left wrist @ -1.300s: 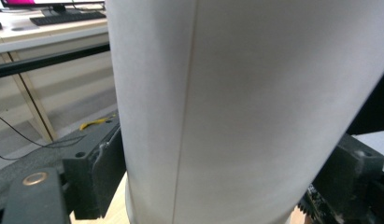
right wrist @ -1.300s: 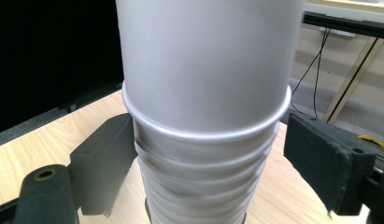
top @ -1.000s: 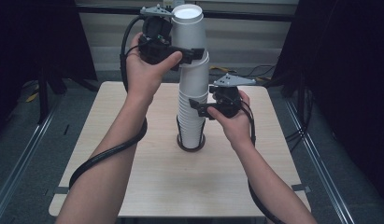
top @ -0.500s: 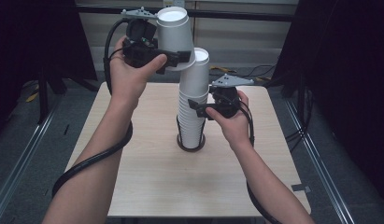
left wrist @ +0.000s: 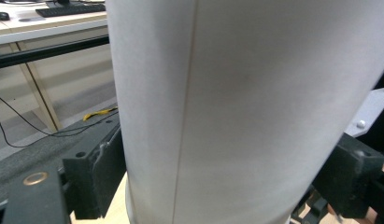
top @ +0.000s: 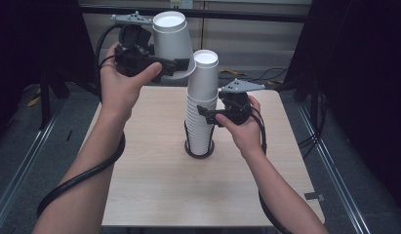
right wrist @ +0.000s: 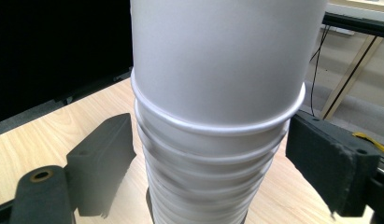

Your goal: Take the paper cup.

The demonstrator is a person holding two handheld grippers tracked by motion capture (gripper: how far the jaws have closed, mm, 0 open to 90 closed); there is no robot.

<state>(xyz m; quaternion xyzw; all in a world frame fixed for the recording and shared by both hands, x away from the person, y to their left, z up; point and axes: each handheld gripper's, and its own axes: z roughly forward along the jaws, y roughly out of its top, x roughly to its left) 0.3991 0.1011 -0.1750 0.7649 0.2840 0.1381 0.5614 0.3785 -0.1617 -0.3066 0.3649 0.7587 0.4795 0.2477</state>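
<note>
Left gripper is clamped on a single white paper cup, held upside down, base up, wide rim down. It sits up and to the left of the cup stack, clear of it, no contact. In the left gripper view the cup wall runs between both black pads, pads pressed to its sides, seam line running down the wall.

Right gripper is at the stack's right side, about mid height. In the right gripper view the stack stands between the jaws, but both pads seem to stand a little off the cup walls; hard to be sure at this angle, so I call it open around the stack, not gripping.

Stack: upside-down white cups nested, long axis upright, standing in a dark ring holder near the middle of the bench. Rolled rims show as stacked ridges lower down; the top cup's flat base faces up.

Key relation: the lifted cup lies left of and higher than the stack top, its axis near vertical, tilted slightly. Left hand owns it; right hand is nearer the stack. Next move probably carries the cup away to the left and down onto the bench, with the right gripper steadying the stack. Cup looks plain, matte, undented, light and easy to crush.
</note>
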